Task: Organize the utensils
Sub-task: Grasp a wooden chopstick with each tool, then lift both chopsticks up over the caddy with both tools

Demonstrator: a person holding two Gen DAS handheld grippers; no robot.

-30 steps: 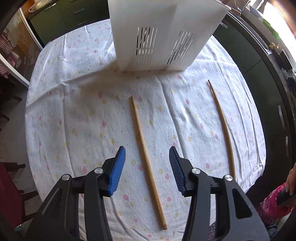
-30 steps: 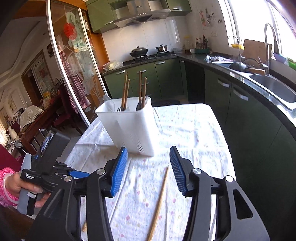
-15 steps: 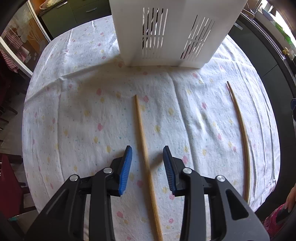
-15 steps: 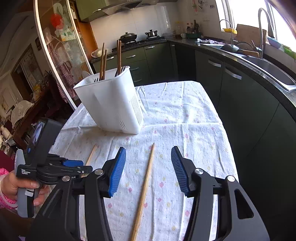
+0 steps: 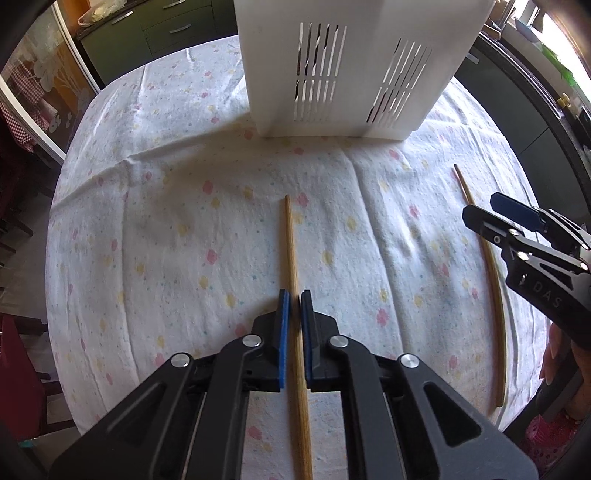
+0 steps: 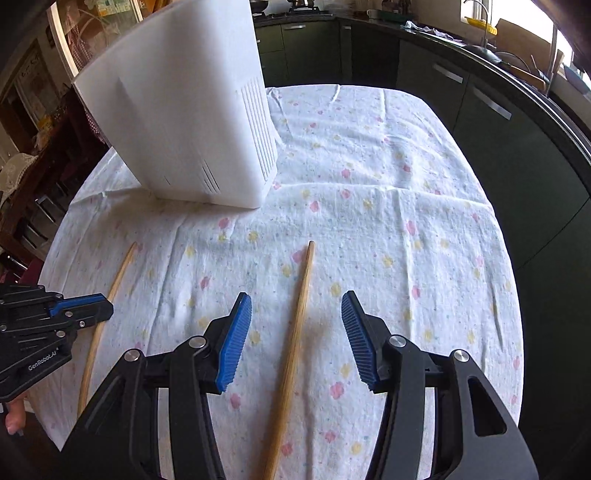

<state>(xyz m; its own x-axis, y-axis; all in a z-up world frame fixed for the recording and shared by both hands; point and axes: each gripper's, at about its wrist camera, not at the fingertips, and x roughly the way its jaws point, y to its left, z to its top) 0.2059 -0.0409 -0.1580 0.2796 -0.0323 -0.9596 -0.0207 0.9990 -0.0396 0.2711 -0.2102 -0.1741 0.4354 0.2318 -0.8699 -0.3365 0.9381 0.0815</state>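
My left black two-finger gripper with blue ribbed pads sits low over the bench, its fingers drawn nearly together and pinching the thin wooden chopstick between the pads. My right black gripper with matching blue pads is level with it, fingers spread wide, straddling a second wooden chopstick without touching it. Both point forward, side by side.

Flowered cloth lying wrinkled over the counter. Dark green cabinets running along beyond the cloth's right edge; sink faucet showing above them. Glass door standing off the cloth's left side.
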